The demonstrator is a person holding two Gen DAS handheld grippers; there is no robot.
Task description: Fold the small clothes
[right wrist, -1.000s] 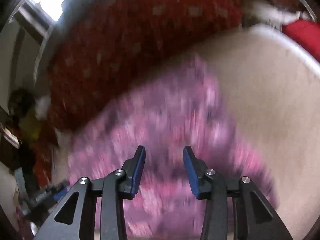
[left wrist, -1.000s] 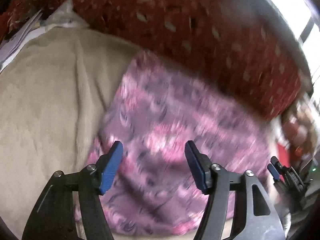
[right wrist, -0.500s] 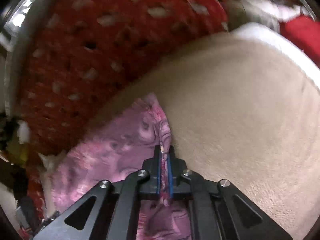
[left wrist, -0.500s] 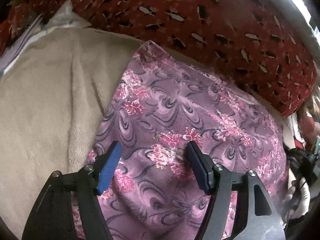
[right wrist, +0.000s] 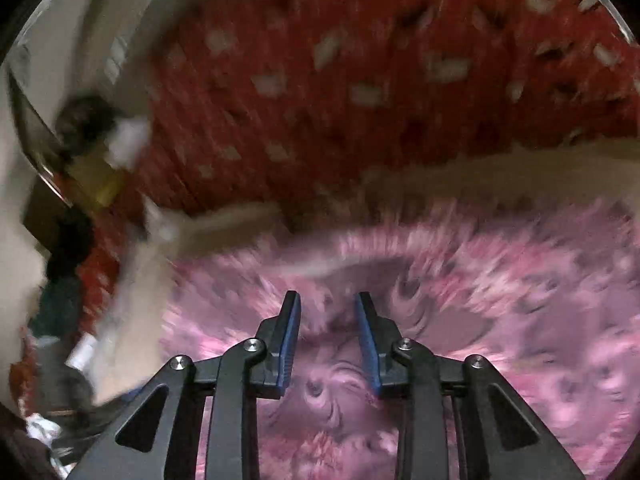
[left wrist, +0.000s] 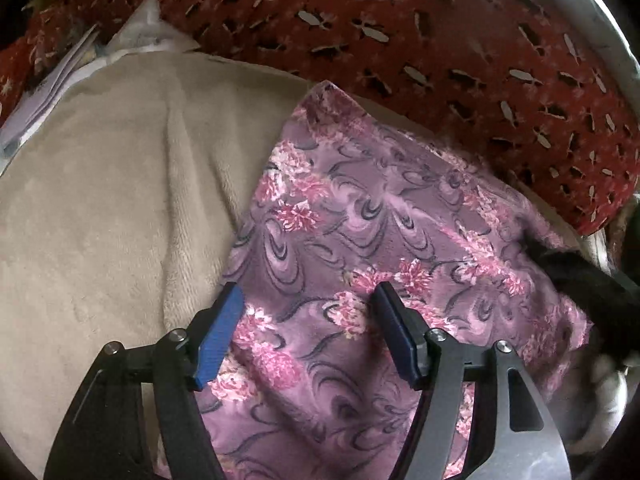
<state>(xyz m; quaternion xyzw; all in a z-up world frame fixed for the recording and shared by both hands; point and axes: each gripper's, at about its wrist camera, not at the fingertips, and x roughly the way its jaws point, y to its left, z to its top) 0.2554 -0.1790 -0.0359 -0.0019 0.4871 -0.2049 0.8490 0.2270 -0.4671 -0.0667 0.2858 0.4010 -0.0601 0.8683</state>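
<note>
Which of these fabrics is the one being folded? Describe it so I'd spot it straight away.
Start at the big beige blanket that covers most of the surface, with a red patterned cover behind it. Lying flat on the beige, toward its right side, is the purple cloth. It is the only piece printed with pink flowers and dark swirls; its neighbours are plain beige or red.

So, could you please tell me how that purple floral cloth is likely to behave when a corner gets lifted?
The purple floral cloth lies rippled over the beige blanket, so it will probably drape limply. Its fuzzy, thin look suggests it is light. That nap may cling slightly to the blanket rather than slide.
</note>
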